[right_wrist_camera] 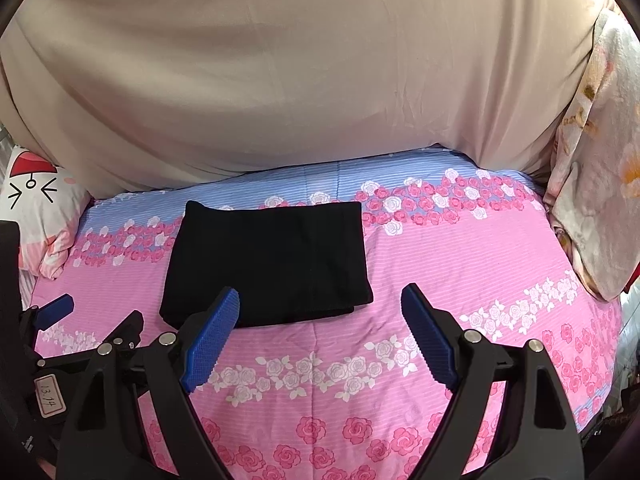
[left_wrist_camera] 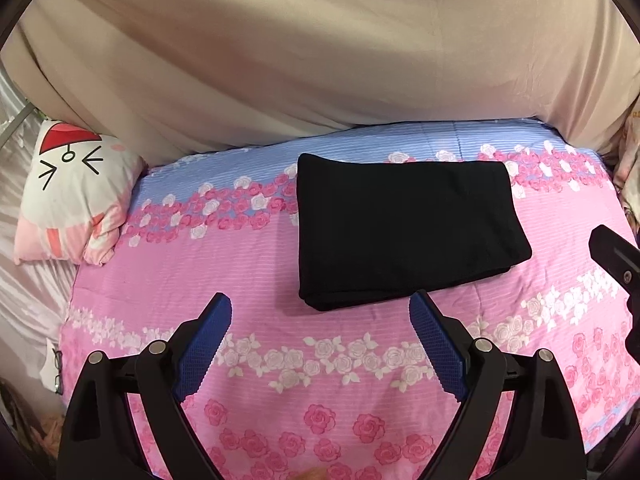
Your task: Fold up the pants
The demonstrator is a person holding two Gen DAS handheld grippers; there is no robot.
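A broad beige cloth backdrop (left_wrist_camera: 320, 60) hangs in soft folds behind everything. Below it spreads the pink and blue rose-printed cotton bedsheet (left_wrist_camera: 200, 280), smooth and flat across the mattress. On the far half of that sheet lies the black knit pants (left_wrist_camera: 404, 228), already doubled into a compact rectangle with at least 2 layers showing along its near edge. A white cartoon-cat pillow with a red hat (left_wrist_camera: 76, 192) sits at the left edge, well apart from the pants, and a pale flowered blanket (right_wrist_camera: 596, 160) is bunched at the right.

Judging by the drape, the pants are light, limp and non-slippery on cotton; the stack would sag if lifted by 1 corner, so the 2 near corners, or the thick folded near edge, look the best places to pinch, taking all layers at once.

The left gripper (left_wrist_camera: 320, 320), black with blue ribbed pads, hovers above the sheet with jaws spread wide and nothing between them; the pants lie just beyond its fingertips, slightly to the right. The right gripper (right_wrist_camera: 320, 312) is likewise wide open and empty; the near right corner of the pants lies just beyond its left pad (right_wrist_camera: 212, 340), which overlaps the cloth's edge in view, though contact cannot be told.
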